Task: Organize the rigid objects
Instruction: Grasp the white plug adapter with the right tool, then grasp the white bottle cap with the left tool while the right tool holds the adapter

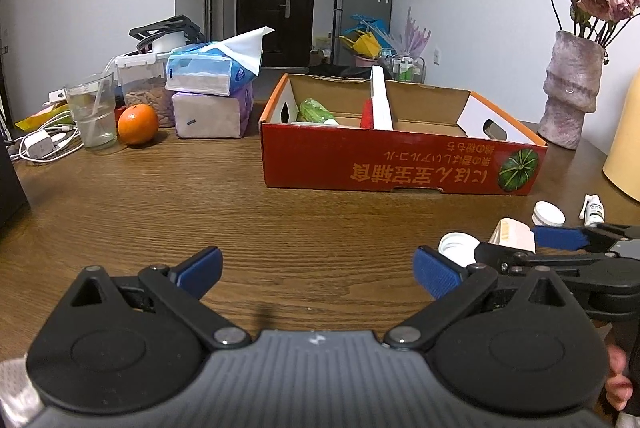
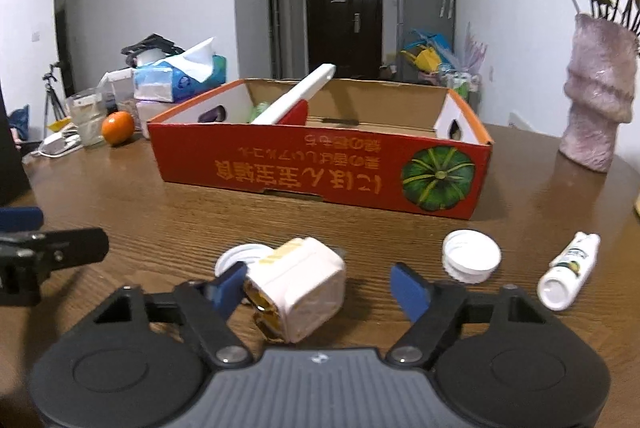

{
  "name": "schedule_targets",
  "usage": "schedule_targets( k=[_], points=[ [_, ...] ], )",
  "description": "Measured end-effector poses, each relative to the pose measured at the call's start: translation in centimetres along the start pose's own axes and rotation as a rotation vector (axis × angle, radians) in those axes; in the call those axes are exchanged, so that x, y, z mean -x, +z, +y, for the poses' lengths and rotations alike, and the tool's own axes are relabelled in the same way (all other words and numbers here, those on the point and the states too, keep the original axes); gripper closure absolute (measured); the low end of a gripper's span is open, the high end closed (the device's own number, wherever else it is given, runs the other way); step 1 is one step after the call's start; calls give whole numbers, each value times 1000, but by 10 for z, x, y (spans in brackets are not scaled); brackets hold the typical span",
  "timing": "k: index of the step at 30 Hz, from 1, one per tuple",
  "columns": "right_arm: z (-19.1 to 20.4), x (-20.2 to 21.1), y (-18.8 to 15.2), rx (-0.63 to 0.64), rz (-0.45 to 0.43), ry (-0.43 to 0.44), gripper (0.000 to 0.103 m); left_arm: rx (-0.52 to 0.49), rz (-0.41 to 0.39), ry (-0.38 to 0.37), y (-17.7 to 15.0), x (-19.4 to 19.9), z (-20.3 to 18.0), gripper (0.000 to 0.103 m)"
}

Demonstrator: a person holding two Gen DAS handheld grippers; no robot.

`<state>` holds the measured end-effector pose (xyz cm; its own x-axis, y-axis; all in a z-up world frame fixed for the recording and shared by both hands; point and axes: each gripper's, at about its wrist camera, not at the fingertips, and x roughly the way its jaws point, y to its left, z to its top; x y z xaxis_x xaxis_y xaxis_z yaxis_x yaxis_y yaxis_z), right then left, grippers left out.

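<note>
Nearest us, ahead of the red cardboard box [image 2: 320, 167], our right gripper [image 2: 320, 288] stands half-open around a tilted white carton [image 2: 304, 288]: the left pad touches it, the right stands clear. Our left gripper [image 1: 316, 274] gapes wide over bare table [image 1: 280, 211]. Beside the carton, nearer the box, lie two white lids [image 2: 472, 260] and a small bottle [image 2: 568, 276].

Both wrist cams low, facing box [image 1: 400, 163].

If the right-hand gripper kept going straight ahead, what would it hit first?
Probably the small white carton, which already lies between the open fingers of the right gripper. Beyond it stands the red cardboard box.
</note>
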<state>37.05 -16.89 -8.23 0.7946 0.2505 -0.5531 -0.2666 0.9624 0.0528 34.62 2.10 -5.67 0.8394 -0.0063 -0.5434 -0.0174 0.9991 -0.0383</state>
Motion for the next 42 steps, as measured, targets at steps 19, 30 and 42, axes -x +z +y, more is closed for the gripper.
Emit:
schedule_targets(
  k=[19, 30, 42],
  points=[
    [-11, 23, 5, -49, -96, 18, 55, -35, -14, 9, 0, -6, -14, 0],
    [-41, 43, 9, -66, -153, 29, 55, -86, 15, -28, -2, -20, -78, 0],
    [-107, 48, 9, -66, -167, 33, 55, -64, 71, 37, 0, -50, -112, 24]
  ],
)
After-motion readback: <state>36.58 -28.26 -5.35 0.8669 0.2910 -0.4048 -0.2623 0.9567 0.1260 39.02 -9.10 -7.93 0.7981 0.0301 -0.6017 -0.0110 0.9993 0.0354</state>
